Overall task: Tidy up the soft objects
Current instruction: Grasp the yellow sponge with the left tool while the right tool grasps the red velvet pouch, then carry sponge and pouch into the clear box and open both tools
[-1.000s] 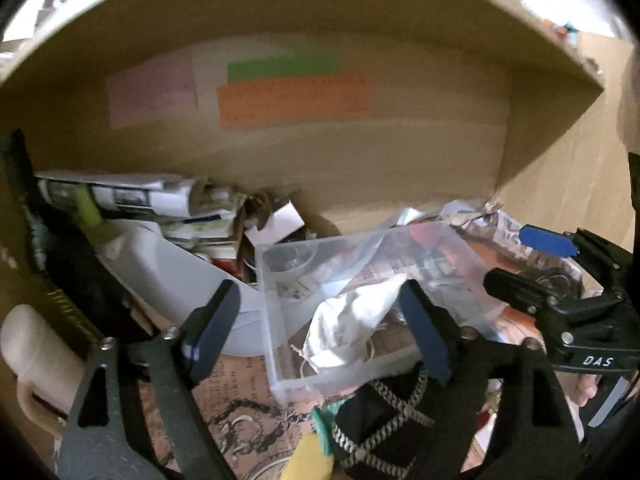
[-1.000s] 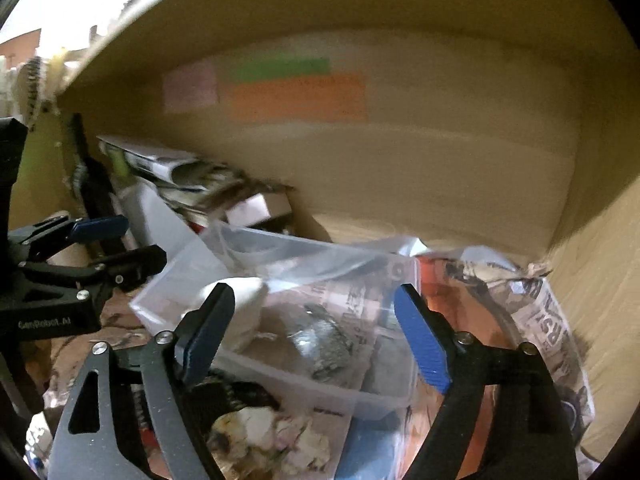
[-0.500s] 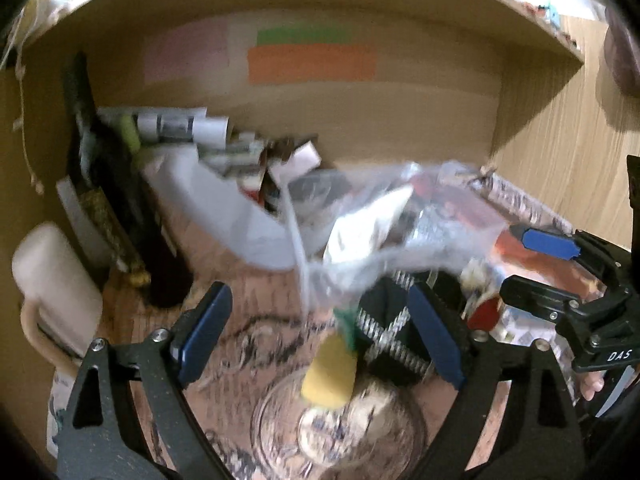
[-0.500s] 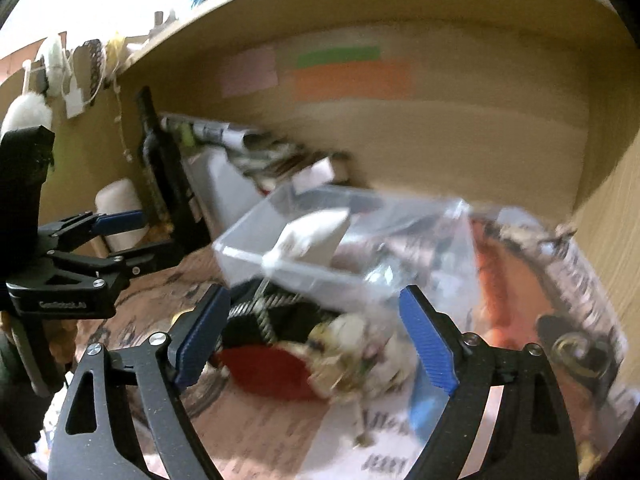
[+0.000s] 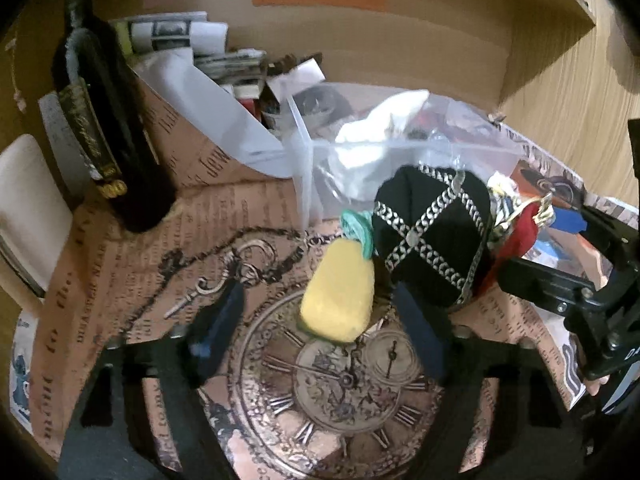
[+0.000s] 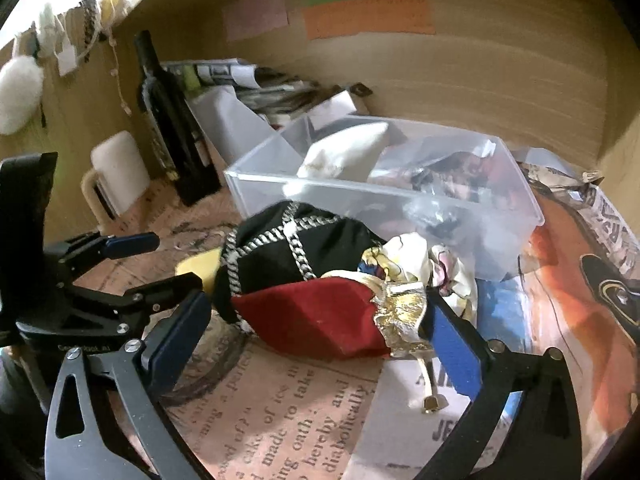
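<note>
A yellow plush pineapple with a green top lies on the printed table cover, between the blue pads of my open left gripper. Beside it sits a black pouch with silver chain trim, also in the right wrist view. A red velvet pouch with gold trim lies between the pads of my open right gripper. A crumpled printed cloth lies behind it. A clear plastic bin holds a white cloth bag and other small items.
A dark wine bottle stands at the left, with a cream mug near it. Papers and a white sheet pile at the back under a wooden shelf. The left gripper shows in the right wrist view.
Both grippers have pulled back from the bin and dropped low toward the soft items on the table. The pineapple and the red pouch now lie between the open pads.
</note>
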`<act>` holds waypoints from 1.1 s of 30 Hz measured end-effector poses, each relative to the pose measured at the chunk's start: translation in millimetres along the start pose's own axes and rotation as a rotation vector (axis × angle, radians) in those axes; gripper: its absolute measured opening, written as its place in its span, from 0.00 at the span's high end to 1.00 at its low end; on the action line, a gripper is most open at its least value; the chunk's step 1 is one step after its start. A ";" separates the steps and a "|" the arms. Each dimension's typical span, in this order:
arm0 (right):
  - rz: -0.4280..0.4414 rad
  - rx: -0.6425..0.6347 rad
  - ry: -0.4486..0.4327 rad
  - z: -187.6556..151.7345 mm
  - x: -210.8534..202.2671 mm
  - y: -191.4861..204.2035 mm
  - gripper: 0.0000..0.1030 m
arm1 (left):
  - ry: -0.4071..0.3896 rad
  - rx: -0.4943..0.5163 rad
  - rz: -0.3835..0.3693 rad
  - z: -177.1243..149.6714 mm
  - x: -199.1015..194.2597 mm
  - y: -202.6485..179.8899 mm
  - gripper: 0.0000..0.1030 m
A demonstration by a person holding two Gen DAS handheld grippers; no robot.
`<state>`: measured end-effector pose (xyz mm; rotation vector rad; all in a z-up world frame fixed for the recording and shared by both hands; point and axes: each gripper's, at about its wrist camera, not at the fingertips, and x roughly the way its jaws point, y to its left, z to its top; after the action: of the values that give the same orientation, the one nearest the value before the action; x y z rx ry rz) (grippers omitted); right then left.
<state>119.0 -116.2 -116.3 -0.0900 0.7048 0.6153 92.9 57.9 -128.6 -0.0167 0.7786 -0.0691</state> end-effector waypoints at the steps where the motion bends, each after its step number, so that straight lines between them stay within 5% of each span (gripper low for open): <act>1: -0.010 0.002 0.001 -0.4 1.2 -1.4 0.02 | 0.006 -0.001 -0.007 -0.5 3.1 -0.2 0.37; 7: -0.039 0.004 -0.007 -2.3 -2.3 -7.7 0.36 | 0.029 -0.007 -0.052 -5.5 11.8 -0.9 0.65; 12: -0.045 0.022 -0.018 -2.8 -6.2 -16.5 0.74 | 0.005 -0.008 -0.055 -8.0 4.0 -1.1 0.68; 19: -0.020 0.054 -0.054 -4.7 -17.1 -26.8 0.83 | -0.055 -0.008 -0.019 -7.3 -27.0 -0.3 0.69; 33: -0.080 0.050 -0.275 29.1 -83.8 -40.1 0.84 | -0.213 -0.021 0.026 36.0 -67.8 0.5 0.69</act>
<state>108.5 -182.8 -46.1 0.0129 0.4473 0.5212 70.1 62.7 -55.5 -0.0333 0.5669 -0.0336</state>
